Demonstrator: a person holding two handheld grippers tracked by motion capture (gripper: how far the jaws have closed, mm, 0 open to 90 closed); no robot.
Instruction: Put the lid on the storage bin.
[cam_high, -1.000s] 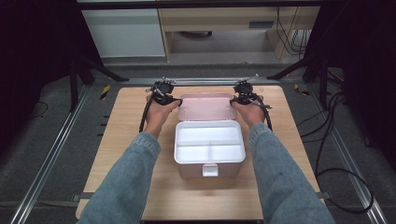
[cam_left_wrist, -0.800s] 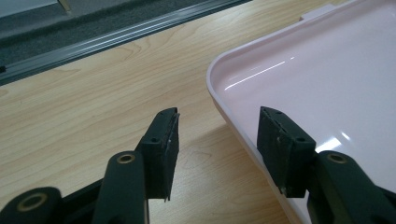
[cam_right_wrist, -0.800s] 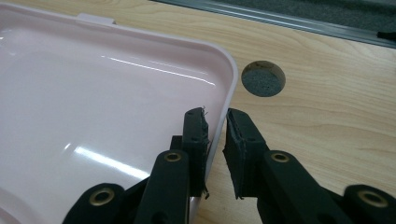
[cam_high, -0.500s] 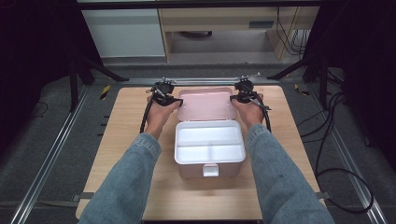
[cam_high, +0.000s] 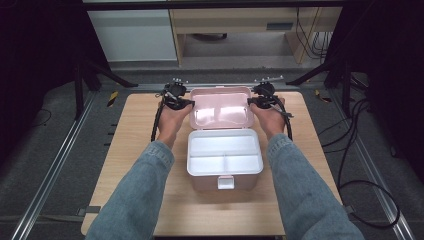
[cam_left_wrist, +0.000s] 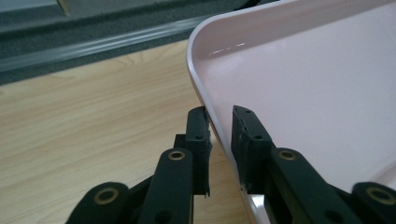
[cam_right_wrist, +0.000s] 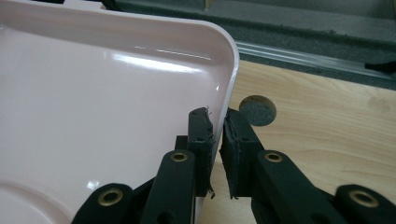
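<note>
Around you: a light wooden surface (cam_high: 135, 150) with a round hole (cam_right_wrist: 257, 110) near its far right corner, metal rails (cam_high: 50, 165) alongside, black cables (cam_high: 360, 150) on grey floor, a pale cabinet (cam_high: 132, 35) beyond.

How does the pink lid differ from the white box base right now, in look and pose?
The pink lid is pink and glossy; the white box base is white. The lid is swung open at the far side with one smooth hollow; the base sits nearer the person, split into compartments. The left gripper and right gripper each clamp a lid edge; the base is untouched. Both are rounded rectangles on the table.
</note>
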